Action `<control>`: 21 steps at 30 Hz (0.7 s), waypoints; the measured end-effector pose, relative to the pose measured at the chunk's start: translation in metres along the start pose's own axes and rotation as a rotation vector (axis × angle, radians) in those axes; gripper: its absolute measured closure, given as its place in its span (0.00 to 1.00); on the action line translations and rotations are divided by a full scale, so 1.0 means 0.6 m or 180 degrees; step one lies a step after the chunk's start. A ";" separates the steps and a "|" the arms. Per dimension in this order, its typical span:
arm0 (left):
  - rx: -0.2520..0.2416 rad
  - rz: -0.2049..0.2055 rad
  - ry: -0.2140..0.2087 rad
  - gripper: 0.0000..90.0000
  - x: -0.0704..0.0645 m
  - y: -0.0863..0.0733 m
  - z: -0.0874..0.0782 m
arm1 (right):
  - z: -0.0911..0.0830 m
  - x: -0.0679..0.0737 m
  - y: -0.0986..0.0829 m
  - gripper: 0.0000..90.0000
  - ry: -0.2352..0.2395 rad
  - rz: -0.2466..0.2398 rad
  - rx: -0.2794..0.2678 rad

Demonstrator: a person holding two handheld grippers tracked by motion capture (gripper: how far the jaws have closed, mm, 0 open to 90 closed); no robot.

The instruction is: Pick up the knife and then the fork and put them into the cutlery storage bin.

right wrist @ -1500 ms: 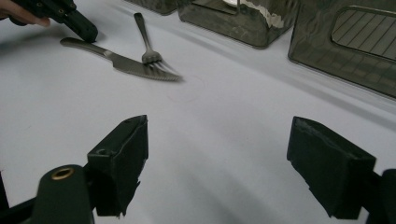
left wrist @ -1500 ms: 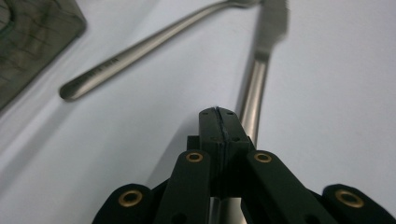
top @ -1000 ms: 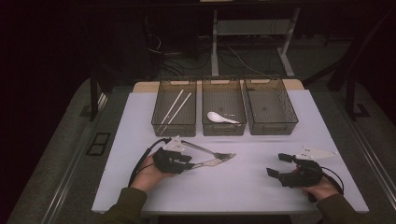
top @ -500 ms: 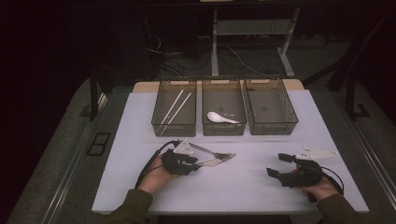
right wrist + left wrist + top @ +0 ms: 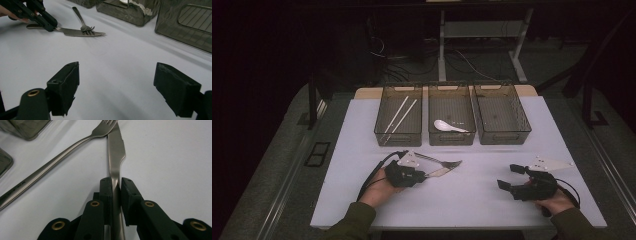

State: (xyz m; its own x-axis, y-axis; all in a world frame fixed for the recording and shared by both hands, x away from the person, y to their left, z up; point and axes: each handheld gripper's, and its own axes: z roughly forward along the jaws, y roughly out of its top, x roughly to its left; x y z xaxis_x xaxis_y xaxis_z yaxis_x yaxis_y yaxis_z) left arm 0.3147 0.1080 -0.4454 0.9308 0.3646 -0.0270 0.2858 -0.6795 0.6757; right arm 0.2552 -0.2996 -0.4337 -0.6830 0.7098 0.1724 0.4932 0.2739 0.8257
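Half the knife (image 5: 116, 157) handle is buried between the left gripper (image 5: 116, 185) jaws, which are clamped on it, blade flat on the white table (image 5: 472, 200), tip meeting the fork (image 5: 62, 155) tines just in front of the middle tray (image 5: 451, 137). Right gripper (image 5: 120, 87) sits low, well right of the knife, jaws spread wide, holding nothing. Room behind the trays is too dark to read.

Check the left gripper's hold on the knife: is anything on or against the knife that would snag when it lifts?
Yes. The left gripper is shut on the knife at its handle. The fork lies beside it, tines at the blade tip, seemingly overlapping it in the right gripper view. Lifting may drag the fork. Nothing else is close.
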 end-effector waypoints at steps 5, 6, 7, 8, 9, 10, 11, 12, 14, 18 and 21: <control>0.0018 0.0031 0.0017 0.88 -0.006 0.002 -0.001 | -0.001 0.000 0.000 0.23 0.0002 -0.0009 -0.0007; 0.0022 0.0033 -0.0006 0.88 -0.006 0.002 -0.002 | -0.001 0.000 0.000 0.23 0.0003 -0.0009 -0.0009; 0.0052 0.0056 -0.0023 0.88 -0.007 0.002 -0.003 | -0.001 0.000 0.000 0.23 0.0006 -0.0006 -0.0011; 0.0058 0.0058 -0.0029 0.88 -0.008 0.002 -0.004 | -0.001 -0.001 0.000 0.23 0.0007 -0.0008 -0.0012; 0.0065 0.0071 -0.0058 0.88 -0.010 0.002 -0.004 | -0.001 -0.001 0.000 0.23 0.0007 -0.0009 -0.0013; 0.0049 0.0060 -0.0090 0.88 -0.012 0.002 -0.004 | -0.001 -0.001 0.000 0.23 0.0006 -0.0009 -0.0013; 0.0080 0.0089 -0.0117 0.88 -0.014 0.003 -0.005 | -0.002 0.000 0.000 0.23 0.0006 -0.0002 -0.0012; 0.0076 0.0091 -0.0122 0.88 -0.017 0.003 -0.004 | -0.002 0.000 0.000 0.23 0.0006 -0.0003 -0.0013; 0.0090 0.0113 -0.0178 0.88 -0.022 0.005 -0.003 | -0.002 0.000 0.000 0.23 0.0004 -0.0002 -0.0011; 0.0089 0.0202 -0.0227 0.88 -0.033 0.009 -0.004 | -0.002 0.000 0.001 0.23 0.0000 0.0002 -0.0013; 0.0007 0.0213 -0.0246 0.88 -0.041 0.014 -0.009 | -0.002 -0.001 0.000 0.23 -0.0004 0.0005 -0.0013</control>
State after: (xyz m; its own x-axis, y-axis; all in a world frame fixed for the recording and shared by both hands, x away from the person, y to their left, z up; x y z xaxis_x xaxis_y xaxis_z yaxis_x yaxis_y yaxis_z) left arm 0.2930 0.0969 -0.4348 0.9626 0.2682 -0.0386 0.2227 -0.7022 0.6762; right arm 0.2549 -0.3004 -0.4329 -0.6816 0.7110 0.1731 0.4921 0.2703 0.8275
